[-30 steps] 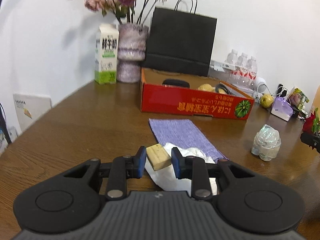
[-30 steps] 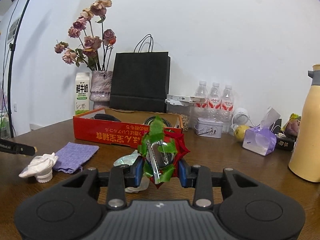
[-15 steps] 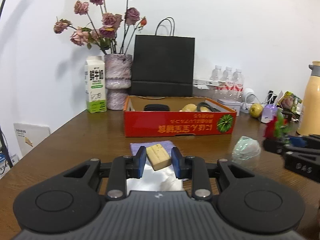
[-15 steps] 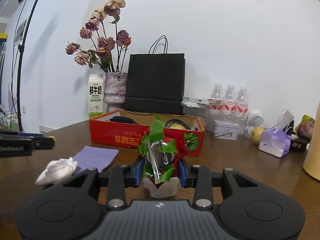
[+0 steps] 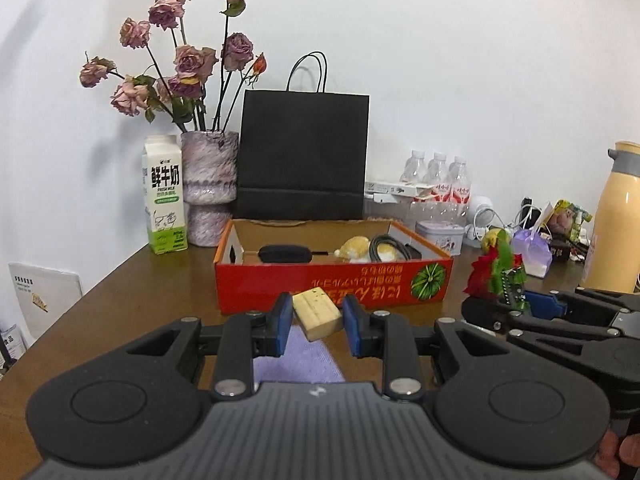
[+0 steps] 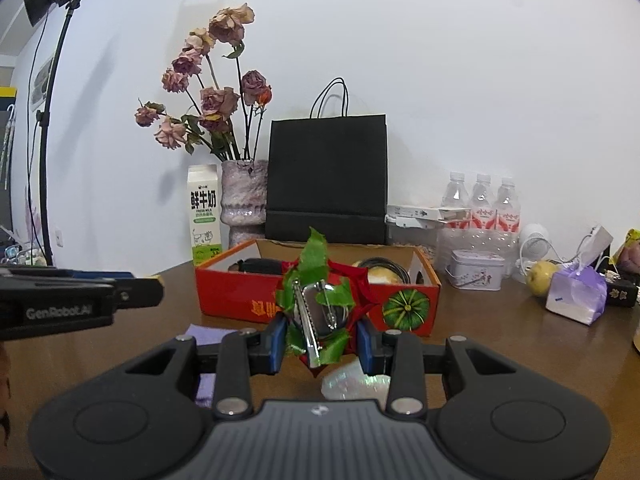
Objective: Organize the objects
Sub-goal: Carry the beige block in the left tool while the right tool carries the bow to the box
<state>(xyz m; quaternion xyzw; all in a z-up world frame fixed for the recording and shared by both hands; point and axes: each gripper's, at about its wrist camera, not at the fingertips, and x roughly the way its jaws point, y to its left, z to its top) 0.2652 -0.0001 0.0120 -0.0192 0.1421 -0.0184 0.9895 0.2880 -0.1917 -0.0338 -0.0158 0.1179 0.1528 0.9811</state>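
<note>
My left gripper (image 5: 316, 326) is shut on a tan block (image 5: 317, 313) and holds it above the table, in front of the red cardboard box (image 5: 332, 280). My right gripper (image 6: 322, 334) is shut on a red and green flower clip (image 6: 320, 304), also raised in front of the box (image 6: 240, 300). In the left wrist view the right gripper (image 5: 504, 292) with the clip (image 5: 496, 272) sits to the right. The box holds a black case (image 5: 285, 254), a yellow toy (image 5: 354, 249) and a black cable (image 5: 390, 246).
A purple cloth (image 5: 298, 356) lies on the wooden table below the left gripper. A clear crumpled wrapper (image 6: 356, 384) lies under the right gripper. Behind the box stand a milk carton (image 5: 165, 196), a flower vase (image 5: 209, 188), a black paper bag (image 5: 302, 156), water bottles (image 5: 438, 184) and a yellow thermos (image 5: 618, 216).
Both grippers have risen and moved closer to the red box while keeping their holds. The white crumpled paper has dropped out of both views. The two grippers are now closer together.
</note>
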